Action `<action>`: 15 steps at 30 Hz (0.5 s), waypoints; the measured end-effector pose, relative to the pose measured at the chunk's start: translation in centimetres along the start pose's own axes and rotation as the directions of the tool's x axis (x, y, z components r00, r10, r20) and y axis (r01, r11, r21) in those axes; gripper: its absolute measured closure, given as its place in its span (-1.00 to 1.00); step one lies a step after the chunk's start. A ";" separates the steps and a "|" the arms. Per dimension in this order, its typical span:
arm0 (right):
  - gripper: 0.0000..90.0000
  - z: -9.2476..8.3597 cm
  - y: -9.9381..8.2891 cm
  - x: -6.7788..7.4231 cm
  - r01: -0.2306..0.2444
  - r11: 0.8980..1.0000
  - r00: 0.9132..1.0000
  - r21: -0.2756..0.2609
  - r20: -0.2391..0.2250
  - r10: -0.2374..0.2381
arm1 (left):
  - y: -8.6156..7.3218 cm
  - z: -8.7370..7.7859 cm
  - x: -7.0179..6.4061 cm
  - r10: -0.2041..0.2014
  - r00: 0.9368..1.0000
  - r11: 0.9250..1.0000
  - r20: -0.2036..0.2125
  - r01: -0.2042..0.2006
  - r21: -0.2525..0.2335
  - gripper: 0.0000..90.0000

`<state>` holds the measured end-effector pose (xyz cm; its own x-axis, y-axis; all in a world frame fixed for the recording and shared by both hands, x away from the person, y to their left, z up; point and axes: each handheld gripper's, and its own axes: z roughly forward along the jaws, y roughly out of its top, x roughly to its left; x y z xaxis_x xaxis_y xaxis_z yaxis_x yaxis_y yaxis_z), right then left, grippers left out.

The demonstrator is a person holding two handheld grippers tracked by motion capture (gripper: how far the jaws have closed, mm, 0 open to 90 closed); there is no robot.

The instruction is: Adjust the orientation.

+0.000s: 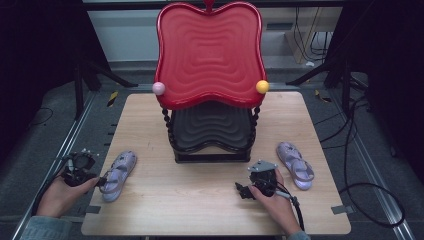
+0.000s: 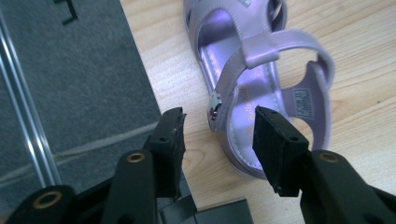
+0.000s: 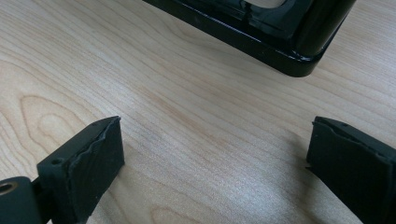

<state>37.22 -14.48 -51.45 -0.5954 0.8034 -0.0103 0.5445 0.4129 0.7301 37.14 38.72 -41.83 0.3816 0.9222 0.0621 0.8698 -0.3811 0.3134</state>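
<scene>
Both jaws open, nothing held. Left gripper (image 2: 218,135) straddles the heel side wall of the near lilac sandal (image 2: 261,93) at table's 8 o'clock, looks lined up for a pinch. Right gripper (image 1: 248,189) at 5 o'clock, hand low over bare wooden table (image 1: 200,210), aimed at the rack's black base (image 3: 280,42). Second sandal (image 1: 296,165) at 4 o'clock, untouched. Two-tier rack: black tray (image 1: 212,127) under, red tray (image 1: 210,50) at 12.

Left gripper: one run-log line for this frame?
left gripper open | jaws straddle left sandal heel edge | right gripper open over table
</scene>
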 end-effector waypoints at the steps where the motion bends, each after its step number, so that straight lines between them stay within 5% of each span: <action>1: -0.90 0.0 0.0 0.0 0.000 1.000 1.000 -0.001 0.000 0.000 | 0.0 0.2 0.0 0.001 1.000 1.000 0.004 -0.001 0.003 0.23; 11: -0.90 0.0 0.0 0.0 0.000 1.000 1.000 -0.001 0.000 0.000 | 0.3 2.2 0.2 -0.029 0.998 0.997 0.054 0.025 0.070 0.46; 15: -0.90 0.0 0.0 0.0 0.000 1.000 1.000 0.000 0.000 0.000 | 0.4 2.6 0.1 -0.031 0.999 0.996 0.044 0.027 0.081 0.53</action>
<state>37.22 -14.47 -51.45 -0.5955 0.8033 -0.0098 0.5445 0.4126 0.7302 38.32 38.55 -44.14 0.3679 0.9298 0.0104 0.9025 -0.3597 0.2370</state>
